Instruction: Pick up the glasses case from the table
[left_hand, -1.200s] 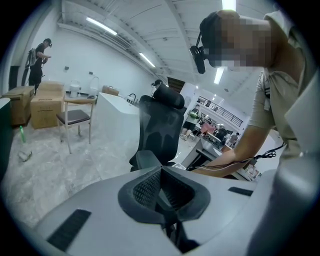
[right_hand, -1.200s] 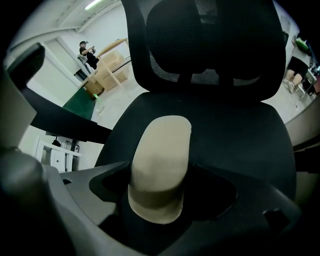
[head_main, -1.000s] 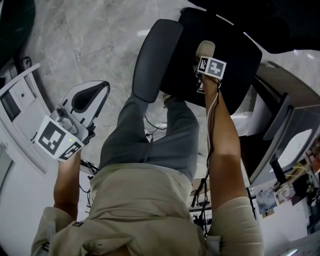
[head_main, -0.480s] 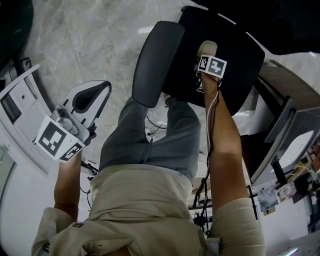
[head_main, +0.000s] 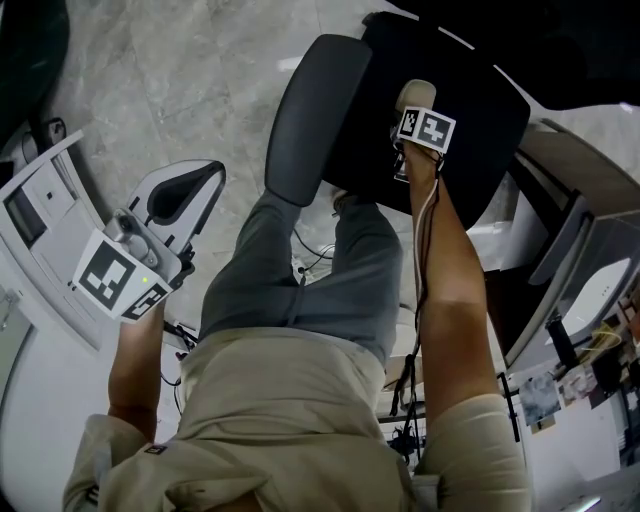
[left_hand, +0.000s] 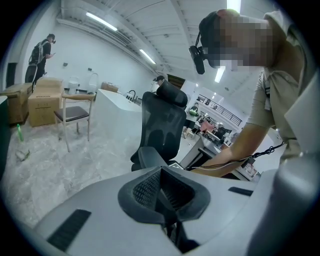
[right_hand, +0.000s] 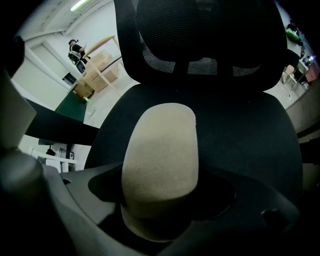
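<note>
The glasses case (head_main: 416, 94) is beige and oval, and my right gripper (head_main: 413, 108) is shut on it above the black seat of an office chair (head_main: 480, 110). The right gripper view shows the case (right_hand: 160, 165) filling the space between the jaws, which close round its lower end, with the chair's seat and backrest (right_hand: 200, 45) behind it. My left gripper (head_main: 178, 196) is held low at the left by the person's hip. Its black pads (left_hand: 150, 190) are pressed together with nothing between them.
The chair's grey armrest (head_main: 315, 110) lies in front of the person's legs (head_main: 290, 290). White desks stand at the left (head_main: 35, 215) and right (head_main: 590, 250). Cables (head_main: 405, 385) hang below the right arm. Other people and boxes (left_hand: 42, 100) stand far off.
Almost nothing differs. Both grippers have drifted only slightly in view, and the right one still holds the case over the chair.
</note>
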